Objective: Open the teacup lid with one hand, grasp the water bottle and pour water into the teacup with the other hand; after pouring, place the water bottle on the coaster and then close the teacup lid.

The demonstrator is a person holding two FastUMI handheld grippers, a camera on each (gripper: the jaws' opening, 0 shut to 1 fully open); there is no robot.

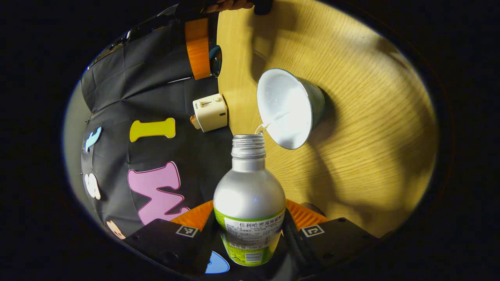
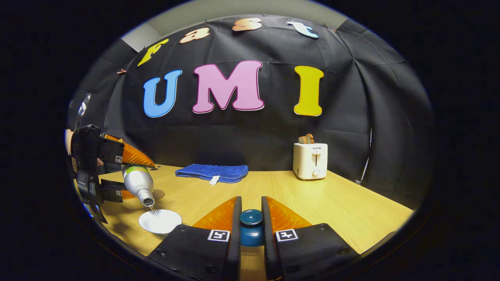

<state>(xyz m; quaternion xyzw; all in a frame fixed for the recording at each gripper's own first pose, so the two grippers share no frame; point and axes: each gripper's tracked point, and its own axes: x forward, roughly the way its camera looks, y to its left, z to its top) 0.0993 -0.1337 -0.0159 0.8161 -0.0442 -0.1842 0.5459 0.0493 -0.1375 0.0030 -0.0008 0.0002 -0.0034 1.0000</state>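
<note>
in the right gripper view, at the far left, the left gripper (image 2: 102, 171) holds the bottle (image 2: 136, 182) tipped neck-down over the cup (image 2: 160, 221), so a thin stream falls from the mouth into the white bowl; the tilt is what makes the water run, and the cup sits open on the table (image 2: 351, 210) just below to catch it. behind the bottle a round coaster (image 2: 158, 193) lies flat on the wood, near enough to take the bottle once pouring is done, by my reading. further right a folded blue towel (image 2: 212, 172) and a toaster (image 2: 310, 160) stand back by the wall, out of the way. at the bottom centre the right gripper (image 2: 251, 222) keeps the lid (image 2: 251, 226) up and aside, clear of the stream, its fingers nearly together and pinching the dark blue knob from both sides. in the left gripper view the left gripper's fingers are spread about the bottle's width and press its body from either side, the mouth just beside the cup's rim.
</note>
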